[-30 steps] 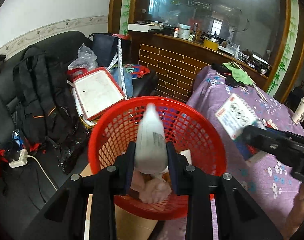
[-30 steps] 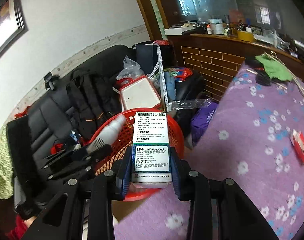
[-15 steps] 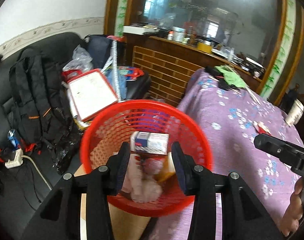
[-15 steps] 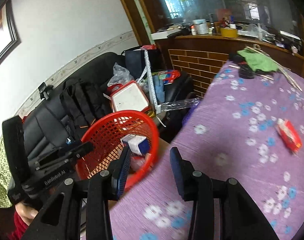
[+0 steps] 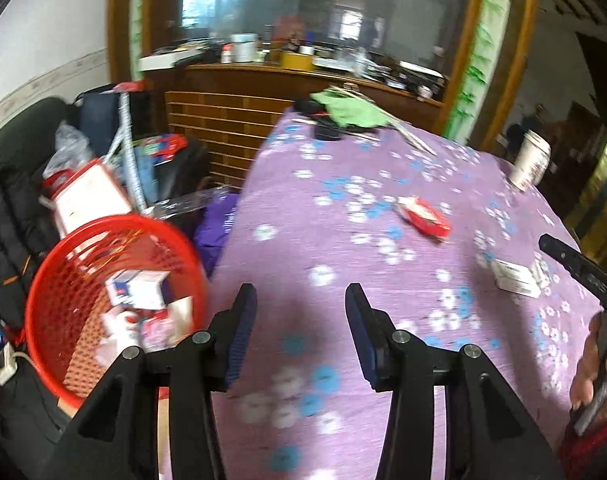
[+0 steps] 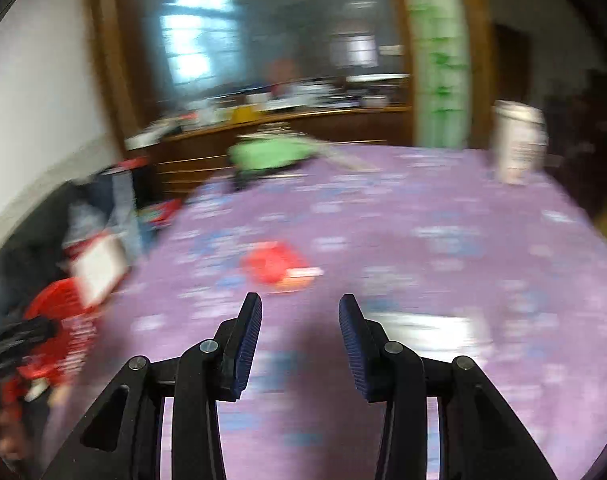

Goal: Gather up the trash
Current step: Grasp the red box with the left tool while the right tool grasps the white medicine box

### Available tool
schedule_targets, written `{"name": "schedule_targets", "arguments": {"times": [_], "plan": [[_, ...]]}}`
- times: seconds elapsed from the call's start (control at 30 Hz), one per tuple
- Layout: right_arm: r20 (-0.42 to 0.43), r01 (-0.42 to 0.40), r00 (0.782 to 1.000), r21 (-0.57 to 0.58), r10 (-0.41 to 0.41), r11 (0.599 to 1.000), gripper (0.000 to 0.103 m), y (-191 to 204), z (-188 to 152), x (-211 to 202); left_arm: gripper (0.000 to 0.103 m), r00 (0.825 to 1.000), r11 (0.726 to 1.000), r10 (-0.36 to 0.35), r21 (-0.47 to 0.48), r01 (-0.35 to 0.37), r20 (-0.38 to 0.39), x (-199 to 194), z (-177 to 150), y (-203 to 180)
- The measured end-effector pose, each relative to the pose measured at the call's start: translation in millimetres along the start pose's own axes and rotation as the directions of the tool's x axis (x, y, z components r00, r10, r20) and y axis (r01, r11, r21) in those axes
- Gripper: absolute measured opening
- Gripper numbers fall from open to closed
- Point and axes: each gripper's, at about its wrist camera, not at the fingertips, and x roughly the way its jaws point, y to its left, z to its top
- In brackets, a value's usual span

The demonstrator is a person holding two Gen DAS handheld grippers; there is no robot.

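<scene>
A red mesh basket stands left of the purple flowered table; a blue-and-white box and crumpled trash lie inside it. My left gripper hangs over the table's near edge, its jaws opening with nothing between them. On the table lie a red packet, a small white box and a paper cup. My right gripper is open and empty above the table; that view is blurred, with the red packet just ahead, a white box to its right and the basket far left.
A green cloth and dark items lie at the table's far end. A black sofa piled with bags and a red-framed board sits left. A brick-fronted wooden counter stands behind. A person's hand shows at the right edge.
The left gripper let a white bottle drop into the basket, the right let go a blue-and-white box there. Both grippers have swung right from the basket to over the table.
</scene>
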Motion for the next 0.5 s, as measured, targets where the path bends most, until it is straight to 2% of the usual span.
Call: {"name": "schedule_targets", "arguments": {"times": [0.07,0.13,0.23,0.3,0.37,0.4,0.43,0.47,0.5], "plan": [[-0.035,0.138,0.99,0.034,-0.137,0.99,0.043,-42,0,11,0.05,1.0,1.0,-0.02,0.017,0.02,-0.017,7,6,-18],[-0.051,0.197,0.98,0.078,-0.193,0.977,0.043,-75,-4,18,0.05,0.999,0.999,-0.033,0.018,0.033,-0.04,16,12,-32],[-0.097,0.204,0.977,0.135,-0.192,0.97,0.043,-114,-12,33,0.05,0.995,0.998,-0.062,0.015,0.063,-0.079,32,23,-55],[-0.11,0.173,0.982,0.162,-0.157,0.971,0.042,-129,-19,41,0.05,0.993,0.997,-0.071,0.008,0.072,-0.095,39,27,-65],[-0.125,0.155,0.983,0.176,-0.134,0.972,0.036,-133,-21,47,0.05,0.991,0.997,-0.073,0.007,0.074,-0.113,47,32,-75],[-0.131,0.149,0.983,0.174,-0.127,0.973,0.029,-133,-22,49,0.05,0.991,0.997,-0.072,0.006,0.074,-0.117,51,34,-80],[-0.147,0.146,0.981,0.158,-0.123,0.977,0.015,-132,-23,54,0.05,0.99,0.997,-0.074,0.005,0.075,-0.119,54,36,-83],[-0.158,0.154,0.979,0.145,-0.131,0.977,0.009,-131,-25,56,0.05,0.99,0.997,-0.073,0.005,0.074,-0.122,58,38,-87],[-0.16,0.159,0.978,0.138,-0.136,0.978,0.008,-131,-29,58,0.05,0.99,0.997,-0.071,0.004,0.072,-0.126,62,40,-91]]}}
